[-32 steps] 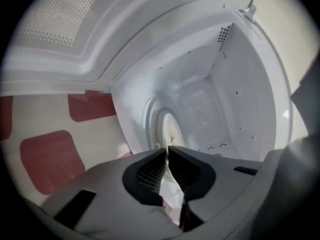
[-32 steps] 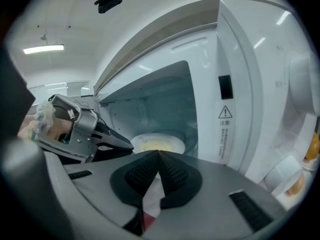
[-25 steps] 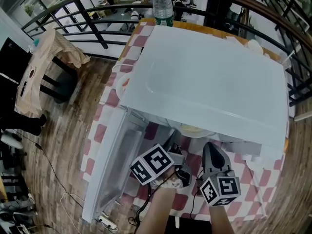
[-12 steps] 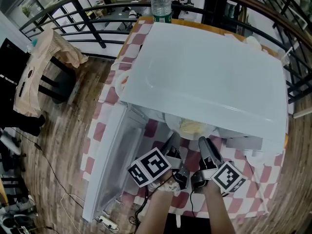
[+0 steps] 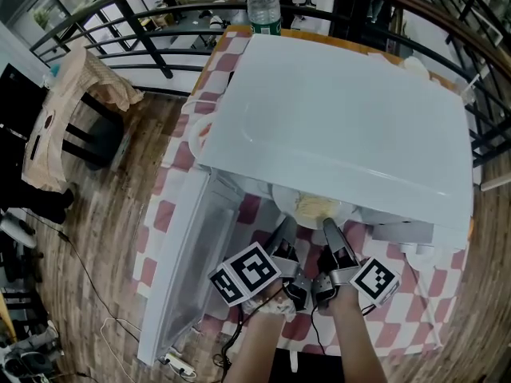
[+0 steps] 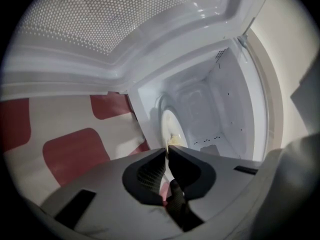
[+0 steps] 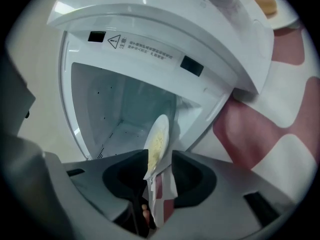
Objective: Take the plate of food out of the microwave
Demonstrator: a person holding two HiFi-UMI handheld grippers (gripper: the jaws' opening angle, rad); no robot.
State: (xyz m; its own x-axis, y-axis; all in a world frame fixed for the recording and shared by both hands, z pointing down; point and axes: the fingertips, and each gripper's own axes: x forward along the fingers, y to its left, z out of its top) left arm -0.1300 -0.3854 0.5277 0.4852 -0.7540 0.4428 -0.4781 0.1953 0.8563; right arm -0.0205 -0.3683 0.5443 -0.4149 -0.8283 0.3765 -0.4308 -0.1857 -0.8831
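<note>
A white plate [image 5: 313, 208] of pale yellow food pokes out of the open white microwave [image 5: 343, 110]. My left gripper [image 5: 286, 228] is shut on the plate's near rim. In the left gripper view the jaws [image 6: 167, 151] pinch the rim of the plate [image 6: 169, 129], seen edge-on. My right gripper [image 5: 329, 228] is beside it at the same rim. In the right gripper view its jaws [image 7: 160, 156] straddle the plate [image 7: 159, 134]. They have just been closing, and a gap still shows on one side.
The microwave door [image 5: 188, 270] hangs open to the left. The table wears a red-and-white checked cloth [image 5: 415, 309]. A water bottle [image 5: 263, 6] stands behind the microwave, and another dish [image 5: 200, 134] sits at its left. Railings and a wooden stool [image 5: 64, 110] lie beyond.
My right gripper has rolled over, its marker cube swinging round, and has sunk to the plate's rim with its jaws apart. The left gripper has kept still on the plate.
</note>
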